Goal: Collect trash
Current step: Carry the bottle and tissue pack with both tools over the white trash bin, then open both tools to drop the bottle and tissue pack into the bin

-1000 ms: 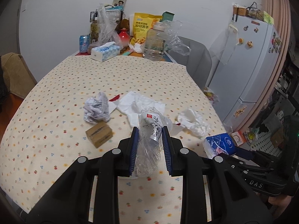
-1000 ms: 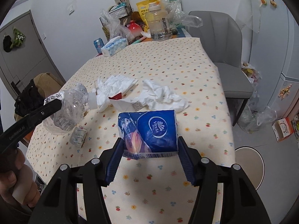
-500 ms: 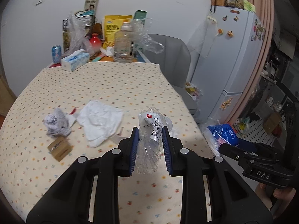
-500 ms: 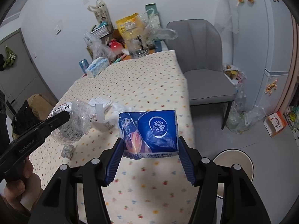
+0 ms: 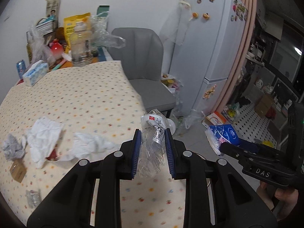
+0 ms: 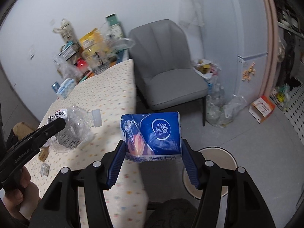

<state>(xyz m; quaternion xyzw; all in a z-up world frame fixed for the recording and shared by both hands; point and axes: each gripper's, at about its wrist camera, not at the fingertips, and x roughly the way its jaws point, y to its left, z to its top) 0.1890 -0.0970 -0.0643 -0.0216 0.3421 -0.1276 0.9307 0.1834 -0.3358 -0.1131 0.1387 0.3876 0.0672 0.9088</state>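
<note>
My left gripper (image 5: 153,150) is shut on a crushed clear plastic bottle (image 5: 152,142) and holds it in the air over the table's right edge; the bottle also shows in the right wrist view (image 6: 76,127). My right gripper (image 6: 152,159) is shut on a blue tissue pack (image 6: 152,134), held off the table's right side above the floor; the pack also shows in the left wrist view (image 5: 223,135). A round bin (image 6: 214,171) stands on the floor just below and right of the pack. Crumpled white tissues (image 5: 43,134), a grey paper ball (image 5: 13,148) and a small brown box (image 5: 18,172) lie on the table.
The table (image 5: 85,102) has a dotted cloth; bottles, bags and a tissue box (image 5: 35,73) crowd its far end. A grey chair (image 6: 167,72) stands right of the table. Plastic bags (image 6: 218,104) sit beside it. A white fridge (image 5: 209,57) stands behind.
Both grippers have swung right, off the table's middle toward its right edge and the floor, each still holding its item. The bin has come into the right wrist view.
</note>
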